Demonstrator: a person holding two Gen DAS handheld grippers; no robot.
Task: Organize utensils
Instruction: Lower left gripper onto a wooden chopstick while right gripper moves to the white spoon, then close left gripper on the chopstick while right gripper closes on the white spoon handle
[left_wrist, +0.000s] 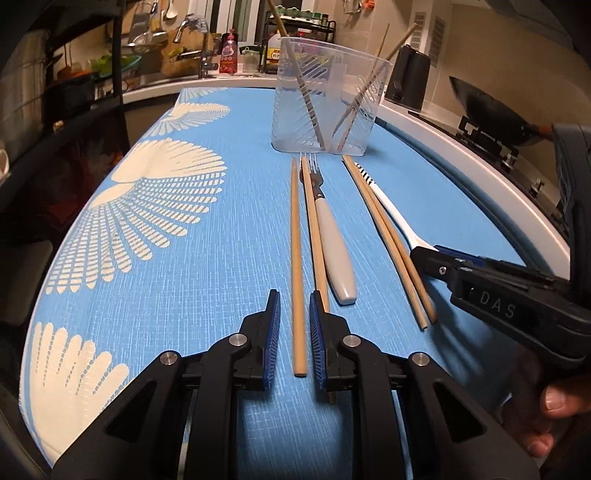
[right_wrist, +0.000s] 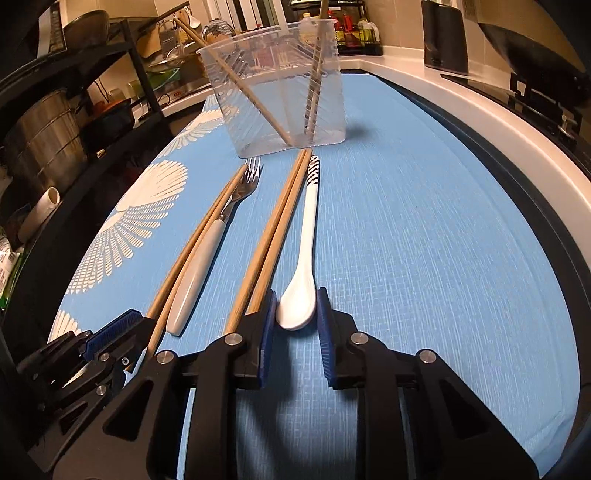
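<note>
A clear plastic holder (left_wrist: 325, 92) (right_wrist: 277, 85) stands at the far end of the blue cloth with several chopsticks leaning inside. In front of it lie a chopstick (left_wrist: 297, 266), a second chopstick (left_wrist: 316, 236), a white-handled fork (left_wrist: 334, 243) (right_wrist: 207, 254), a chopstick pair (left_wrist: 388, 240) (right_wrist: 271, 236) and a white spoon (right_wrist: 301, 273). My left gripper (left_wrist: 294, 306) is open, its pads either side of the first chopstick. My right gripper (right_wrist: 295, 306) (left_wrist: 436, 254) is open around the spoon's bowl, pads close to it.
The table with the blue patterned cloth (left_wrist: 166, 236) has a white counter edge (left_wrist: 498, 192) on the right. A wok (left_wrist: 491, 110) sits on a stove beyond it. A black shelf rack (right_wrist: 74, 110) with pots stands at the left. A sink area (left_wrist: 207, 59) lies behind.
</note>
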